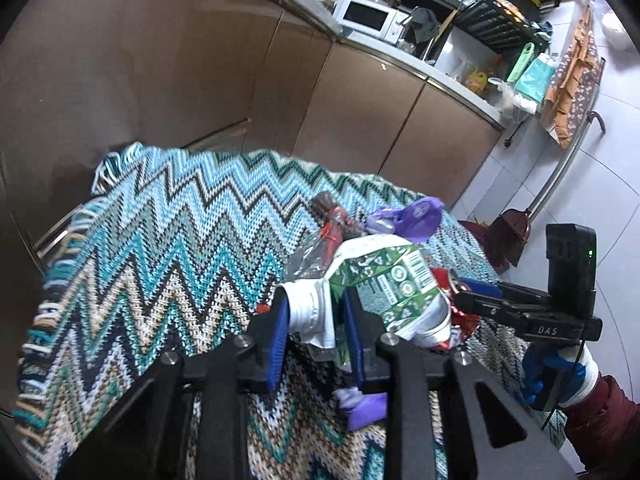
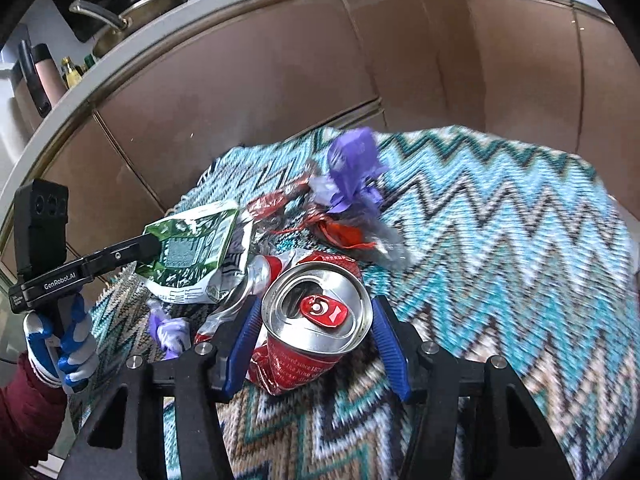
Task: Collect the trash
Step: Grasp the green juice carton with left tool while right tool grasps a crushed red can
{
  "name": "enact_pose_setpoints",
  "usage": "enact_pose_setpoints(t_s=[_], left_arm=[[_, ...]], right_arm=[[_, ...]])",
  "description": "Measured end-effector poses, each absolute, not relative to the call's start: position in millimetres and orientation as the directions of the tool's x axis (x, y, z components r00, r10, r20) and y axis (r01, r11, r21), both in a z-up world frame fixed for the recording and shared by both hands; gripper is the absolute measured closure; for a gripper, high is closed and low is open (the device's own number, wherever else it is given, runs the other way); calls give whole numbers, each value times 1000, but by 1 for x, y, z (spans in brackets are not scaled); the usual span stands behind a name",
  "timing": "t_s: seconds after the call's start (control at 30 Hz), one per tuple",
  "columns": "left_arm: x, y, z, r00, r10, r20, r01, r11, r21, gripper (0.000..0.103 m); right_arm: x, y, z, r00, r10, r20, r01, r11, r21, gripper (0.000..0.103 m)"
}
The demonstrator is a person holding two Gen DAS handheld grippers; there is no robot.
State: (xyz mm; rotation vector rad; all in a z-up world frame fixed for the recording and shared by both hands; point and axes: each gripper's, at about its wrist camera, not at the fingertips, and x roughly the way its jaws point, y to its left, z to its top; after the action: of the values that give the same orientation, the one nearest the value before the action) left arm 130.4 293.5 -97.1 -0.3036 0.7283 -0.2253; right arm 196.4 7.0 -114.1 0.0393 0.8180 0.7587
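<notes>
On the zigzag cloth [image 2: 500, 240], by the can [image 2: 316, 320]: trash heap.
Left gripper [image 1: 316, 312]: jaws clamped on green carton [image 1: 384, 280], left of can.
Right gripper [image 2: 314, 344]: jaws flank can; contact unclear.
Technique: firm both grips, lift straight, avoid dragging foil [image 2: 340, 232] behind can.
Remaining: purple wrapper [image 2: 352, 168] beyond can.
Room: brown cabinets [image 2: 280, 80] behind.

"GenRobot.AI" stands on the left tongs [image 2: 154, 246], "DAS" on the right tongs [image 1: 464, 294], and "since 187…" on the red can [image 2: 316, 320].

A zigzag-knit cloth [image 2: 500, 220] covers the surface; purple wrappers [image 2: 352, 168] and red foil [image 2: 340, 234] lie on it.
</notes>
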Motion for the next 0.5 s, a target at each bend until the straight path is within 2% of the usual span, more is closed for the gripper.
enact_pose_setpoints(t_s=[0.13,0.4,0.43,0.5], left_arm=[[118,291,-83,740,-311,-597,102,929,-357,84],[93,265,-63,744,-337,-577,139,922,-360,85],[89,260,-60,744,-341,-574,147,922,-358,85],[82,250,-55,744,-342,-574,158,925,-346,85]], right_arm=[[181,-19,-100,478,619,-623,-578,756,307,50],[139,-57,-79,532,602,-595,-549,780,299,50],[136,-62,-77,515,591,-621,-549,784,291,50],[125,-75,-74,526,587,-615,-542,789,289,50]])
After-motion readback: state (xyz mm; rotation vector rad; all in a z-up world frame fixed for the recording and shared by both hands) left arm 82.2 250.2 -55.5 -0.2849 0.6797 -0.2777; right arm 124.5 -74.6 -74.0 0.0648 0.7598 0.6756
